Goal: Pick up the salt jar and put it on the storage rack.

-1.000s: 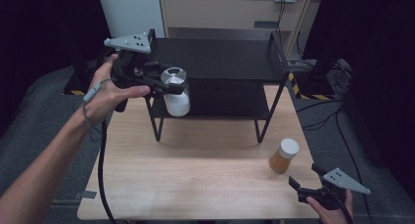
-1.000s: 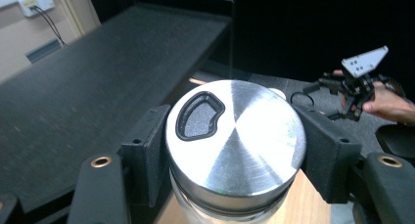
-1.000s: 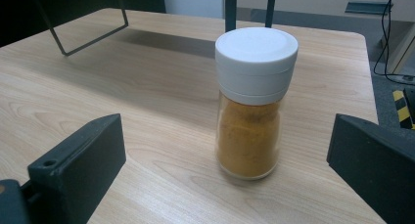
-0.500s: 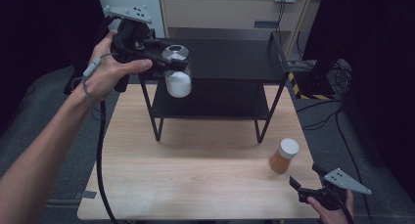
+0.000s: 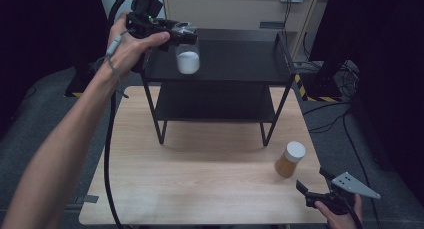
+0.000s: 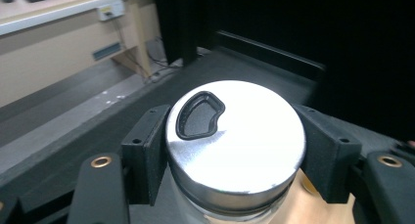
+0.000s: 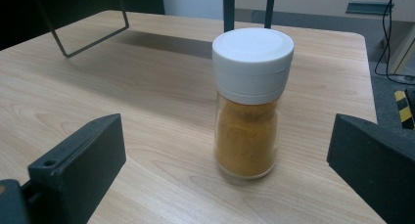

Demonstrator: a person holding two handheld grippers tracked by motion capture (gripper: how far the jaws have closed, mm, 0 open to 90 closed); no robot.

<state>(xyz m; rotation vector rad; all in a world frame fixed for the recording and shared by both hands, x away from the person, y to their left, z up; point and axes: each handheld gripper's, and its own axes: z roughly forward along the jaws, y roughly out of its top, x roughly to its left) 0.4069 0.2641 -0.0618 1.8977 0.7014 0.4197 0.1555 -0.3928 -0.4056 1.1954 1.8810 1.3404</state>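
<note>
My left gripper (image 5: 186,33) is shut on a glass jar (image 5: 188,59) of white powder, gripped at its shiny metal lid (image 6: 235,141). It holds the jar in the air above the left part of the black rack's top shelf (image 5: 235,59). In the left gripper view both pads (image 6: 147,153) press against the sides of the lid. A spice jar (image 5: 290,159) of orange powder with a white cap (image 7: 253,55) stands upright on the wooden table (image 5: 200,179) at the right. My right gripper (image 5: 316,191) stands open near the front right corner, a short way from that jar (image 7: 247,121).
The black two-level rack (image 5: 272,109) stands across the back half of the table. A black cable (image 5: 107,159) hangs from the left gripper past the table's left edge. Cables and a yellow-black striped base (image 5: 315,86) lie on the floor at the right.
My left gripper has lifted the white-powder jar up and away from me, from in front of the lower shelf to above the top shelf. The right gripper has stayed still.
</note>
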